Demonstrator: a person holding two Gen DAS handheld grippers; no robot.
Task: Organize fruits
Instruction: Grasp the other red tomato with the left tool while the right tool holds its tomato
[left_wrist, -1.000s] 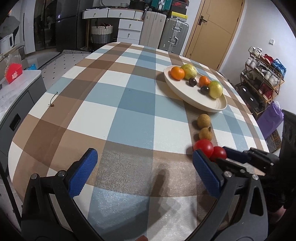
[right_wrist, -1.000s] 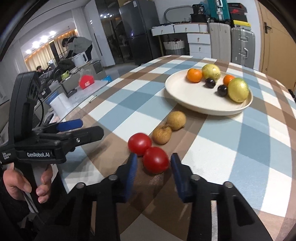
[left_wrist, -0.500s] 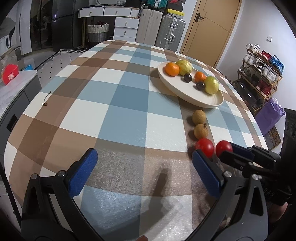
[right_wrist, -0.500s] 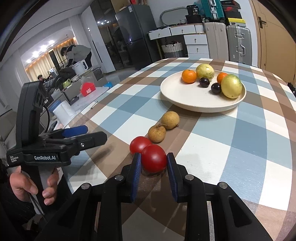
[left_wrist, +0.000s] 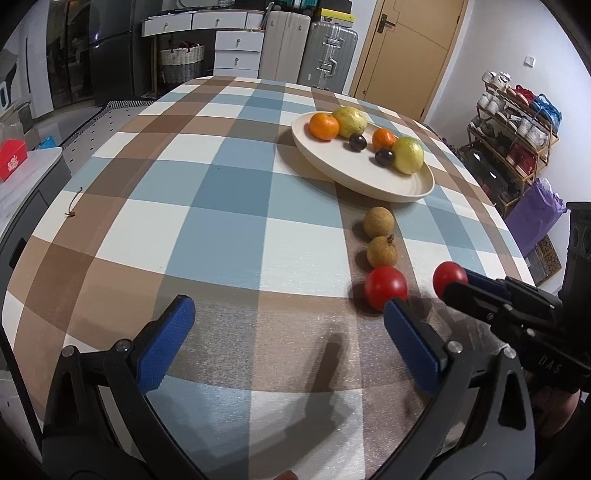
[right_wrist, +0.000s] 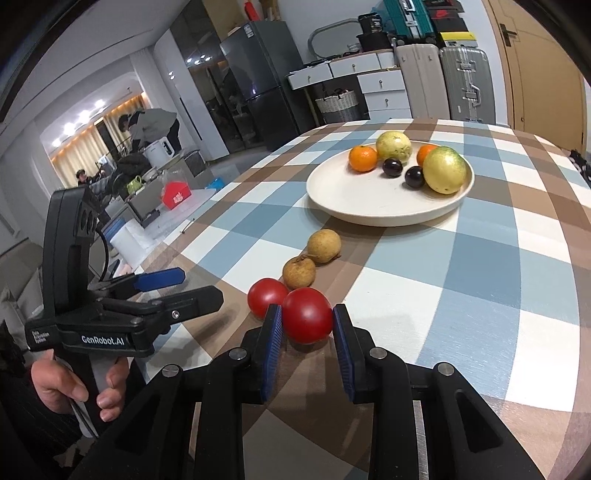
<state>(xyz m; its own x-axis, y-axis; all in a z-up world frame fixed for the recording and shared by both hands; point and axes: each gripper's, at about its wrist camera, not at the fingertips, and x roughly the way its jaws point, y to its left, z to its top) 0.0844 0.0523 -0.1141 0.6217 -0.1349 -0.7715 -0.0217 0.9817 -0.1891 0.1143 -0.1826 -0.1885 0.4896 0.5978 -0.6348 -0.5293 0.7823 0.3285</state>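
Right gripper (right_wrist: 307, 326) clamps red tomato (right_wrist: 307, 315), lower centre of frame.
Lifted clear for plate (right_wrist: 332, 199) upper right; left gripper (left_wrist: 288, 341) idle, spread wide.

We read "GenRobot.AI" in white along the black body of the left gripper (right_wrist: 177, 286), seen from the right wrist; beside it sits a small white label, too fine to make out; the red box (right_wrist: 176, 195) carries white marks we cannot decipher.
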